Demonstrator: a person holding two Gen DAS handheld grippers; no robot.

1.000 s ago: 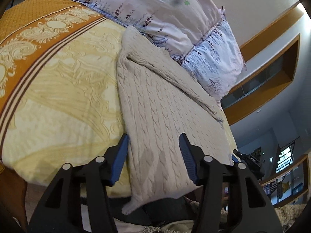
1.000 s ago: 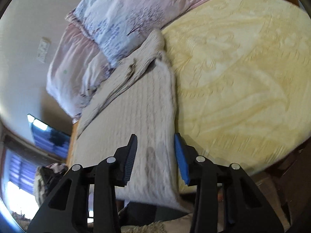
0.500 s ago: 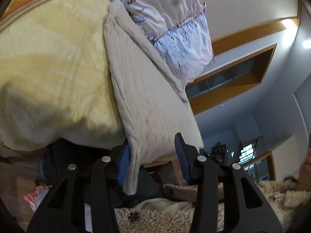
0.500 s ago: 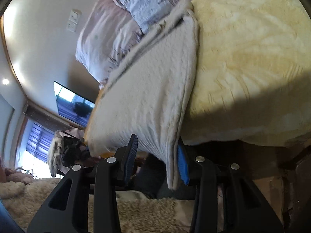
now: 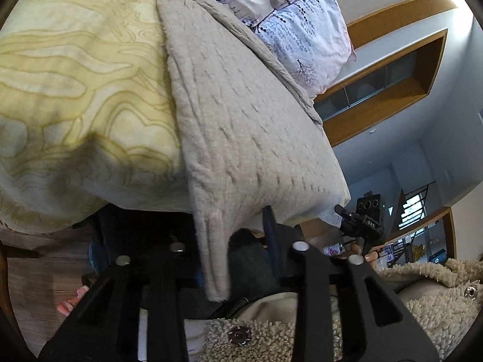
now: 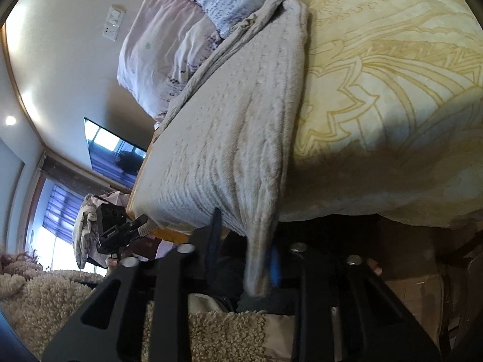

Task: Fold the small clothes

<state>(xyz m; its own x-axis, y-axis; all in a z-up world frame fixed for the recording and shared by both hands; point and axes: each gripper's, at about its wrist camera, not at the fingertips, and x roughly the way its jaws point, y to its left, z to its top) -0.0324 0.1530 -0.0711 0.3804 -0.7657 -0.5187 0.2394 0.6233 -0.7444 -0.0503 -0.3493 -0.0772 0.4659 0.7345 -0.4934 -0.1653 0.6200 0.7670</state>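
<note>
A beige cable-knit sweater (image 5: pixel 241 114) lies on the yellow bedspread (image 5: pixel 75 90), and its hem hangs over the near edge of the bed. One hem corner (image 5: pixel 214 259) droops between the jaws of my left gripper (image 5: pixel 234 241). The jaws are closing, and a gap still shows beside the right finger (image 5: pixel 271 235). In the right wrist view the sweater (image 6: pixel 229 138) drops its other hem corner (image 6: pixel 256 268) between the closing jaws of my right gripper (image 6: pixel 244 247). The cloth rests against the blue right pad (image 6: pixel 274 267), clear of the left finger.
Floral pillows (image 5: pixel 295 24) lie at the sweater's far end. A person's fleece jacket (image 5: pixel 422 289) fills the bottom of both views. A wall shelf (image 5: pixel 386 84) is on the right, and a wall screen (image 6: pixel 114 150) and a window (image 6: pixel 57 217) on the left.
Both grippers have sunk from above the bed to its near edge. The sweater's hem corners now hang between the jaws. Both pairs of jaws have narrowed.
</note>
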